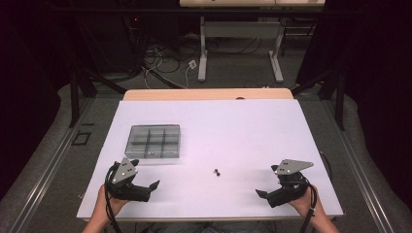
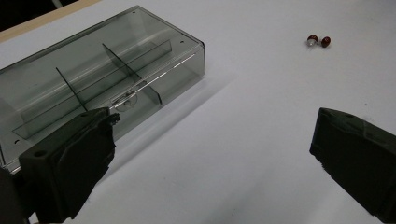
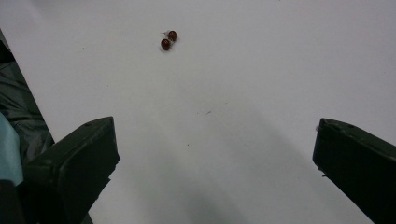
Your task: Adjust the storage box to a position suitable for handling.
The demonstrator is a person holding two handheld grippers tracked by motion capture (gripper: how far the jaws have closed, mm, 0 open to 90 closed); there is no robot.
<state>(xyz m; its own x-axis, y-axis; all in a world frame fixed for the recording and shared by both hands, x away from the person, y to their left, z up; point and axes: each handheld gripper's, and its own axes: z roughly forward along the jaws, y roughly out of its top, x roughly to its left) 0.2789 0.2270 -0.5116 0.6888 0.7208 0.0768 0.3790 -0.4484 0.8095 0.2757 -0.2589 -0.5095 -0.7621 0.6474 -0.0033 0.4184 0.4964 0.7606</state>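
A clear grey plastic box point(image 1: 154, 141) with inner dividers lies shut on the left half of the white table; in the left gripper view the box point(image 2: 93, 74) sits just past the left jaw. Two small dark red beads point(image 1: 216, 172) lie together near the table's middle front, seen as beads point(image 2: 319, 41) and beads point(image 3: 168, 39) in the gripper views. My left gripper point(image 1: 154, 189) rests at the front left, open and empty. My right gripper point(image 1: 261, 193) rests at the front right, jaws wide apart, nothing between them.
The white table surface point(image 1: 233, 131) ends in a wooden strip at the far edge. Beyond it stand a desk frame point(image 1: 240, 43) and loose cables on the floor. Dark curtains and stand legs flank both sides.
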